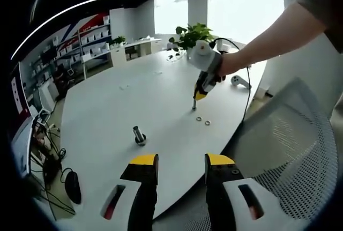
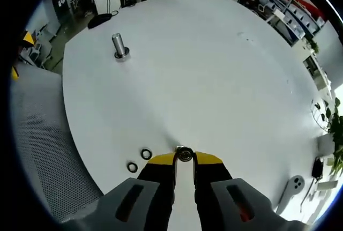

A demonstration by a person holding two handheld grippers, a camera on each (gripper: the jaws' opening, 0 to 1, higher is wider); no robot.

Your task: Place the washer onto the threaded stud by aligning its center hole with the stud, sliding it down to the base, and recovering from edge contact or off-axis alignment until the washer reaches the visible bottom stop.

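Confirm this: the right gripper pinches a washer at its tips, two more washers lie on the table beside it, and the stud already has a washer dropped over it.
Wrong on one point: the stud stands bare, as the right gripper view shows. The right gripper does pinch a washer, with two more washers on the table.

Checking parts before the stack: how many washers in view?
3: one washer pinched in the right gripper; two loose washers on the table beside it. The stud looks bare.

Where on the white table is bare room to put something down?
Free: the wide stretch between the threaded stud and the right gripper, and beyond toward the plant. Crowded: beside that gripper, two loose washers.
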